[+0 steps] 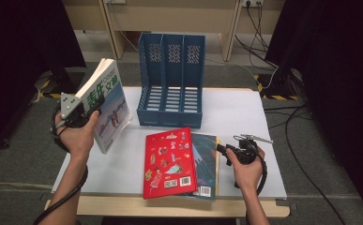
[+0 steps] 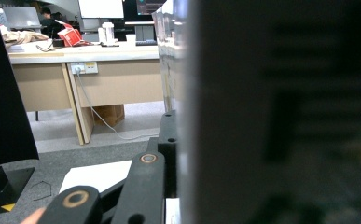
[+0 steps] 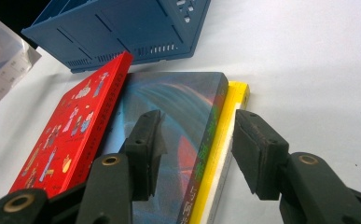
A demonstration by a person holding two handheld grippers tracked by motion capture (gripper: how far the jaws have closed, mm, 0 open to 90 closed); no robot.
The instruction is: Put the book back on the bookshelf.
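Observation:
A thick paperback [image 1: 108, 101] with a pale cover and green lettering hangs tilted above the table's left edge. My left gripper [image 1: 91, 111] is shut on it. In the left gripper view the paperback [image 2: 281, 116] is a blurred wall on the right, with one black finger [image 2: 168, 140] pressed against its side. A red book [image 1: 169, 161] lies on a dark blue book [image 1: 206, 157] at the table's front. My right gripper [image 1: 220, 150] stands open just right of that stack. In the right gripper view, my right gripper [image 3: 197, 140] straddles the dark book's [image 3: 178, 107] edge and a yellow book [image 3: 232, 107] under it, without touching them.
A blue three-slot file rack [image 1: 171, 79] stands empty at the back of the white table [image 1: 238, 117]. It is also behind the stack in the right gripper view [image 3: 122, 28]. Cables lie on the floor to the right, and a wooden desk [image 2: 99, 79] stands beyond.

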